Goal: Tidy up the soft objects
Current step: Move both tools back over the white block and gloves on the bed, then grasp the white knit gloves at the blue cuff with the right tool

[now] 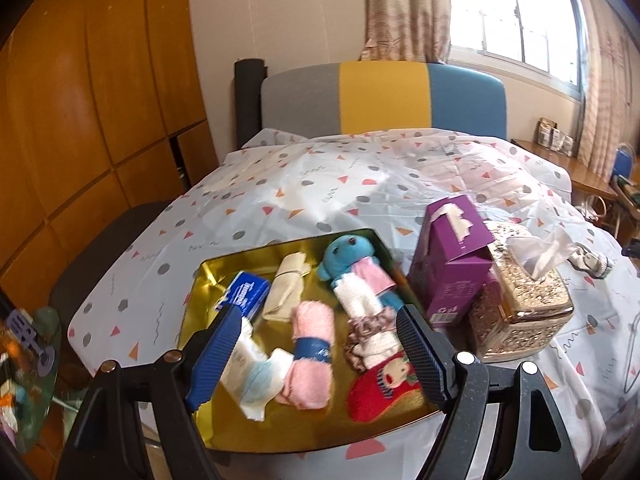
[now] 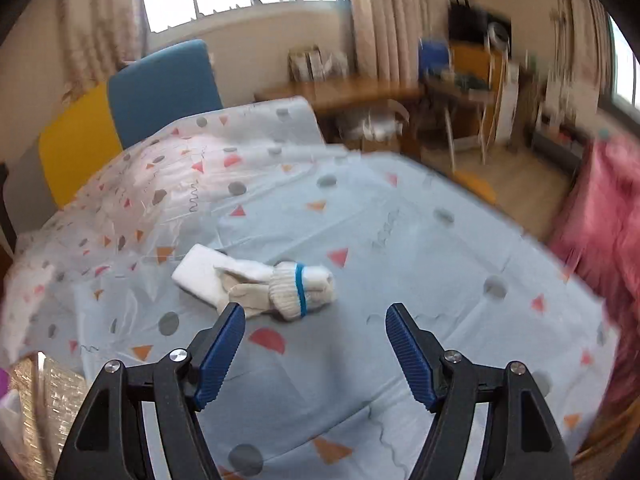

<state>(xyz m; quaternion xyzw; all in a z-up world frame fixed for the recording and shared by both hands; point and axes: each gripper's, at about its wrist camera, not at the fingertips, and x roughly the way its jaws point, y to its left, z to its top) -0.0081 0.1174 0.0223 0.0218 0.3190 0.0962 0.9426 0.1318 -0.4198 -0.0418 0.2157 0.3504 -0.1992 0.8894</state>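
A gold tray (image 1: 208, 276) lies on the bed's patterned cover and holds several soft things: a blue plush bear (image 1: 348, 260), a pink rolled towel (image 1: 312, 352), a cream roll (image 1: 286, 284), a blue tissue pack (image 1: 246, 294), a white packet (image 1: 248, 376) and a red sock (image 1: 384, 384). My left gripper (image 1: 316, 320) hovers open over the tray with nothing between its pads. In the right wrist view a cream glove with a blue band (image 2: 296, 290) lies on a white folded cloth (image 2: 200, 274). My right gripper (image 2: 314, 320) is open just in front of them, empty.
A purple tissue box (image 1: 452, 256) leans on a gold ornate tissue holder (image 1: 520, 304) right of the tray. A grey, yellow and blue headboard (image 1: 380, 96) stands behind the bed. A pink cloth (image 2: 600, 232) hangs at the right. Wooden desks and a chair stand beyond the bed.
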